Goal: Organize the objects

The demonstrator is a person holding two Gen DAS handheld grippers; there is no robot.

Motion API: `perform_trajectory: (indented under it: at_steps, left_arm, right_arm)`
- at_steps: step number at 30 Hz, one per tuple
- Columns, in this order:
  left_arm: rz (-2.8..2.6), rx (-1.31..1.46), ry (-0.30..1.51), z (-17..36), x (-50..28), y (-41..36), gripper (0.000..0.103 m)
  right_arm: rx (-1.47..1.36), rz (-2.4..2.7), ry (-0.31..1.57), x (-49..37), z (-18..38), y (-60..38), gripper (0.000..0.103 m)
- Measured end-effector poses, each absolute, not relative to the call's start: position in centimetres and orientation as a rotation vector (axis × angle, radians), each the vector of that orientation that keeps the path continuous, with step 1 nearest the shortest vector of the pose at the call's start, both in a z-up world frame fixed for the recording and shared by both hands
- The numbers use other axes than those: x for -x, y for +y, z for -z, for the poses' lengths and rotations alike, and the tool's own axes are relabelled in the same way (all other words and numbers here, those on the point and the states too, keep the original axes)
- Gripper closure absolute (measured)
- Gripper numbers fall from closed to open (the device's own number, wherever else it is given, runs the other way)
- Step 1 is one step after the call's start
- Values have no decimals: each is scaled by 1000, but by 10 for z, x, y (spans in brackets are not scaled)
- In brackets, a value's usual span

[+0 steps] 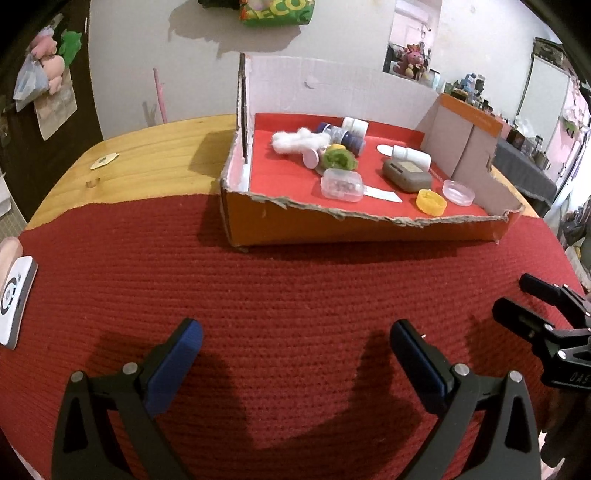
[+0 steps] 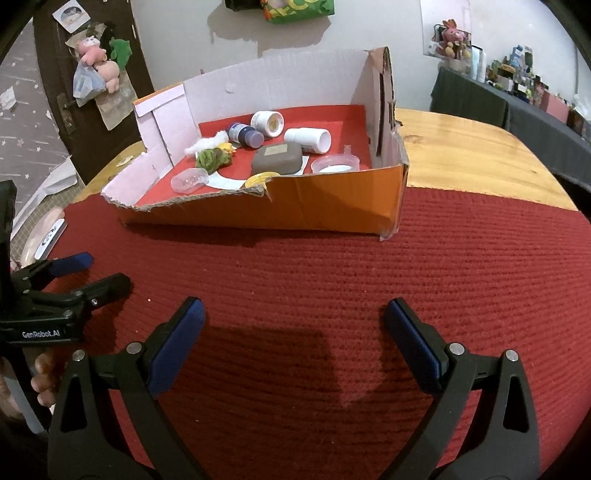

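Open stretch of red mat [image 1: 280, 280] on counter [image 1: 155, 162] in front of cardboard box [image 1: 332, 225]. Left gripper [image 1: 295, 354] and right gripper [image 2: 295, 332] over mat, jaws wide apart, empty. Box front wall torn low, red-lined; inside: grey case [image 2: 279, 159], white bottles [image 2: 308, 139], cotton [image 1: 299, 139], yellow cap [image 1: 430, 202].

Wooden surface [image 2: 480, 155] with red knitted mat [image 1: 295, 280]; plush toys [image 2: 98, 62] hung on dark door; green bag [image 1: 277, 13] on wall.
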State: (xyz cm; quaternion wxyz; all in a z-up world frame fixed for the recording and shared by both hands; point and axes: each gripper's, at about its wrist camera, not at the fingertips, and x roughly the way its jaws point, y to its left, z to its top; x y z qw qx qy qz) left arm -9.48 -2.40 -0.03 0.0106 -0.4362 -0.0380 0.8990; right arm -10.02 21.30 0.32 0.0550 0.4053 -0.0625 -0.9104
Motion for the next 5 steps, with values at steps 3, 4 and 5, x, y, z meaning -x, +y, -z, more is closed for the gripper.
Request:
perform_trajectory:
  at_steps: [3,4,5]
  left_arm:
    - [-2805,1361,-117,0,95,-24,0]
    - [-2805,1361,-116,0,95,-24,0]
    - [-2805,1362,-115,0,95,-24,0]
  right_arm:
    - [-1230,2764,-190,100,-3,213,2]
    - [-1231,2763,-188,101,-3,212,2]
    - [-1232,2763,-186,101,-3,212,2]
